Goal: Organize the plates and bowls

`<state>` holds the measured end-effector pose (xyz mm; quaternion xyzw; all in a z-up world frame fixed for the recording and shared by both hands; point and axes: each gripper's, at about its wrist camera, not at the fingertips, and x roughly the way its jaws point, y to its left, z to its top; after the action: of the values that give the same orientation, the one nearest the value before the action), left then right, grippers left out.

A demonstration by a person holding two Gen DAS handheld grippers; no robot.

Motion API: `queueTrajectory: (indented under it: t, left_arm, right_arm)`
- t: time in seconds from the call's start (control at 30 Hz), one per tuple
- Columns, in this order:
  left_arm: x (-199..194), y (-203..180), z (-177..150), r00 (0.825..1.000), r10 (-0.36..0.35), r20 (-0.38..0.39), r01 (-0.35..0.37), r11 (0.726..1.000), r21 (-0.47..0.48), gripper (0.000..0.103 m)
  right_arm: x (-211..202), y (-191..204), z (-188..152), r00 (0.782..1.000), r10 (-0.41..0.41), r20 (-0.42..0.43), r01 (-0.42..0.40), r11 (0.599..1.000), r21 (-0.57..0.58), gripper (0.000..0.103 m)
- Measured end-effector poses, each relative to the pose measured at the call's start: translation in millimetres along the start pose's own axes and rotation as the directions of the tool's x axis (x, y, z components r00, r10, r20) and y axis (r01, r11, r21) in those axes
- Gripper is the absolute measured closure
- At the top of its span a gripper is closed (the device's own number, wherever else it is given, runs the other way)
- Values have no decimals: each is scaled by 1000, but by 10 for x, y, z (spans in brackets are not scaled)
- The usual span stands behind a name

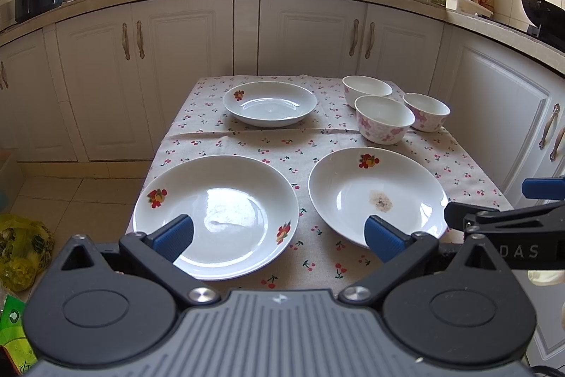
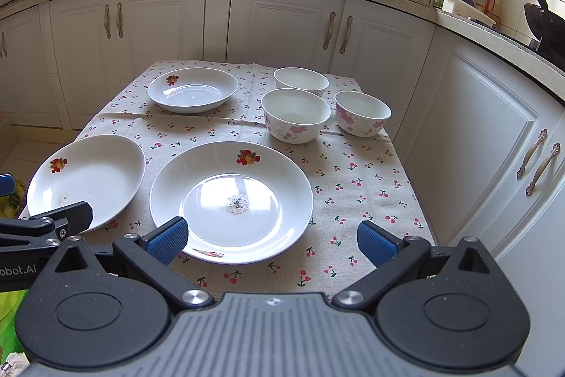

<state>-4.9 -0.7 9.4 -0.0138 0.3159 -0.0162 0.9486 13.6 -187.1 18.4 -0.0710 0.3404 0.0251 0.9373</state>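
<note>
Left tongs (image 1: 279,237) gape above near-left plate (image 1: 226,200).

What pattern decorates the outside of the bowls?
Pink flowers on white bowls, clearest in the right wrist view.

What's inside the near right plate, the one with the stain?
The stained plate holds only a small grey-brown residue spot at its centre and a printed fruit decal on the rim. No food or utensils. The right tool hides part of its near-left rim.
</note>
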Motion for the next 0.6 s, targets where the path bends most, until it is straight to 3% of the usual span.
queueTrajectory:
  t: [0.6]
  left_arm:
    - [55, 83, 6, 999, -21, 25, 20, 1000, 18, 1]
  right_arm:
    - [45, 74, 76, 1000, -4, 31, 5, 999, -42, 0]
